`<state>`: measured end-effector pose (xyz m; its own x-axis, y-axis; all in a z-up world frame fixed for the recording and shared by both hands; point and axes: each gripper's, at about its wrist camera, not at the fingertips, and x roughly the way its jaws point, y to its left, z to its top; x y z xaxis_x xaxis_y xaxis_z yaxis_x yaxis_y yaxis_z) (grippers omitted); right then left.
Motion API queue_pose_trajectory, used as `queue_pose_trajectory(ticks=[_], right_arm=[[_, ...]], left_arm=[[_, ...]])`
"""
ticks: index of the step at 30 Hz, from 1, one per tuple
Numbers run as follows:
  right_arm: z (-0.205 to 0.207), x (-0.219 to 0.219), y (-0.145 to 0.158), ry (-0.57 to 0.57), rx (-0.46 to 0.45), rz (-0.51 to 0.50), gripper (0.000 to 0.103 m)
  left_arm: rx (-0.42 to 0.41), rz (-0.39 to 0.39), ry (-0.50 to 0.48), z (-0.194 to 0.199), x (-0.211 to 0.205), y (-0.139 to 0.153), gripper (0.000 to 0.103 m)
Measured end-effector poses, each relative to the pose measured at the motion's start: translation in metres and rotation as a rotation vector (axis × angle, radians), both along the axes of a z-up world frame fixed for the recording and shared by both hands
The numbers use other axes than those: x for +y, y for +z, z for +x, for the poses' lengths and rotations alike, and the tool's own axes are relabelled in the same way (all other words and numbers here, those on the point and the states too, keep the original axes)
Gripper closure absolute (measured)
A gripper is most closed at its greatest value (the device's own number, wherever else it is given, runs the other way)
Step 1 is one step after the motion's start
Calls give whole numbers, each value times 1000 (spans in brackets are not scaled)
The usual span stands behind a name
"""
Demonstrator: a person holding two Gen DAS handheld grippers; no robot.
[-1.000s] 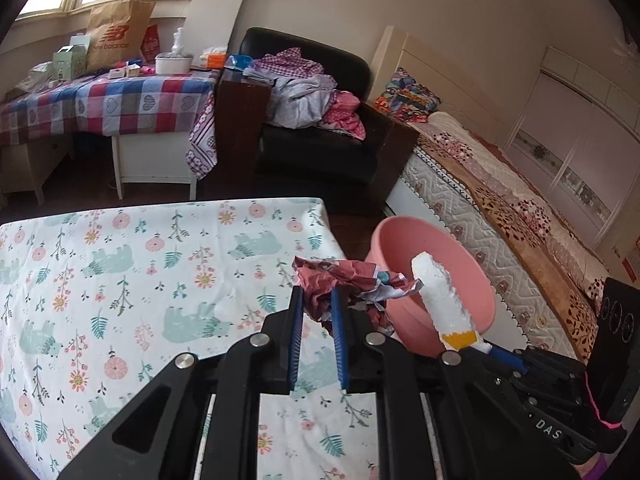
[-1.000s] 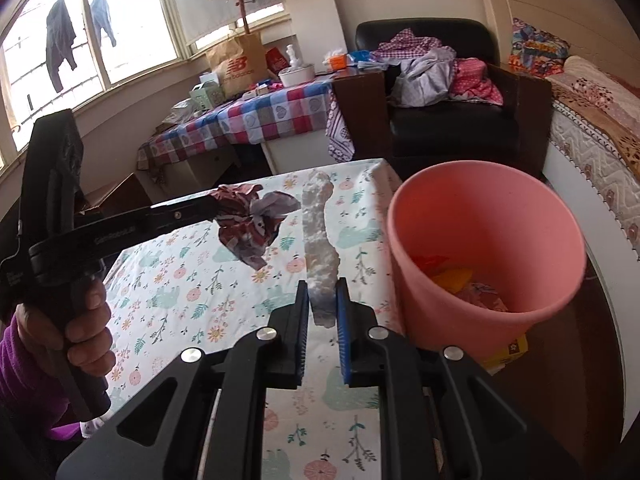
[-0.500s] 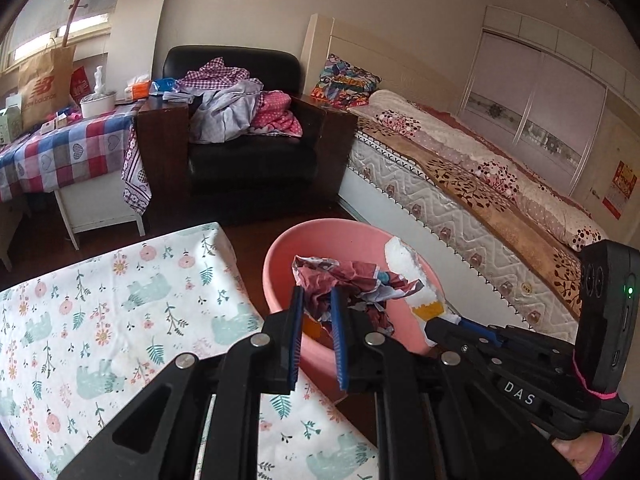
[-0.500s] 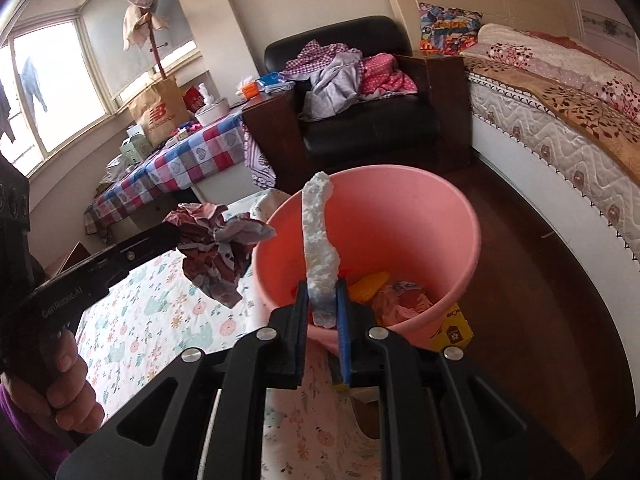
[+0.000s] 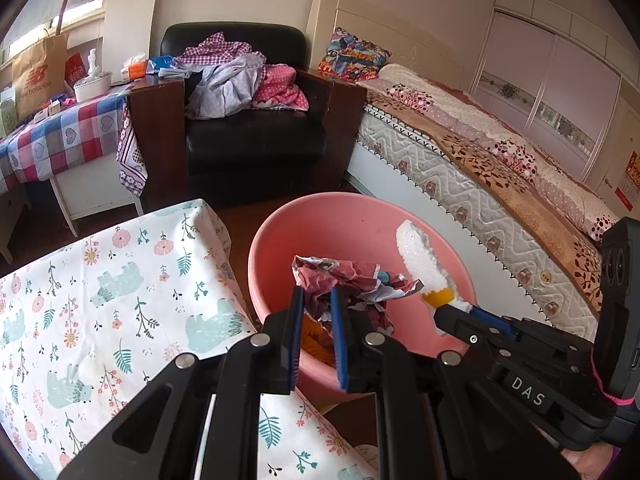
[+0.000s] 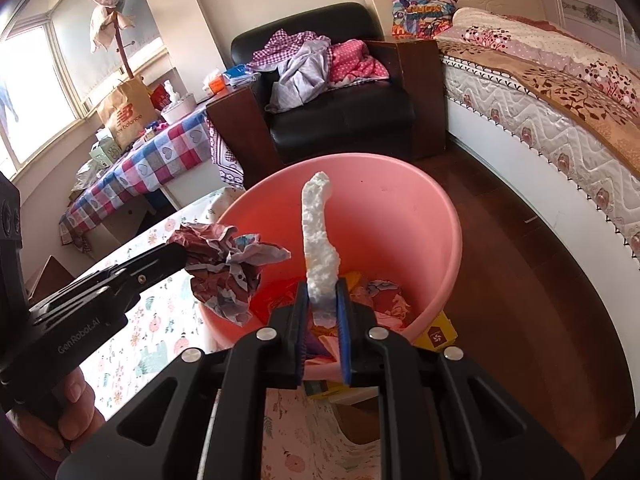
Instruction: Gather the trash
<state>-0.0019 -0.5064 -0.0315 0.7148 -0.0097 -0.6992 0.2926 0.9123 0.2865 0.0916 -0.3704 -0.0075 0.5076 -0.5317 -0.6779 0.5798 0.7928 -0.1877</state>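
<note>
- The pink plastic basin (image 5: 360,232) stands on the dark wood floor (image 6: 532,280), its rim just beside the edge of the table with the floral tablecloth (image 5: 120,280); the cloth's corner hangs down close to the basin's wall.
- Beyond the basin lies a strip of bare floor, bounded by a black armchair (image 5: 248,136) heaped with clothes and by the side of the bed (image 6: 540,120) on the right.
- A second table with a checked cloth (image 6: 160,152) stands well apart, by the window.
- The left gripper (image 5: 316,316) is clamped on a crumpled red-and-white wrapper (image 5: 348,284), which hangs above the basin's open mouth, near the rim on the table side.
- The right gripper (image 6: 322,304) is closed tight on the lower end of a white foam strip (image 6: 318,232); the strip stands nearly upright over the basin's middle.
- The two grippers are near each other, wrapper and foam strip close together but apart.
- Inside the basin already lie orange, yellow and pink scraps (image 6: 384,296).
- A yellow box (image 6: 436,332) sits on the floor touching the basin's base.
- A hand (image 6: 76,408) holds the left gripper's handle.
</note>
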Motion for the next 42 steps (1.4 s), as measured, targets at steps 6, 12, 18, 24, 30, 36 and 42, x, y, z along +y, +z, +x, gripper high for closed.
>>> queue_pose_trajectory(ticks=[6,12,18,24,30,36,42], right_arm=[[4,-3,-8,-6,29,1,90],[8,-6,-16,1,59,27,89],[9,-3,-16,4,53,22,70],[2,8,-3,12,16,-17,70],[-11,22,11,40,-10,-10,58],[-24,51,21,85,-31,-59,58],[-35,73,30,92,-49,-107,48]], left_arm=[[21,13,-13,3,-4,-10,90],[44,3,-15,5,-2,-15,88],[34,-15,-13,3,2,-9,79],[-17,-35,-19,-9,12,7,68],[-33,-63,-5,-22,31,24,56],[-48,-61,5,-41,50,33,51],[-34,-72,52,-56,69,37,49]])
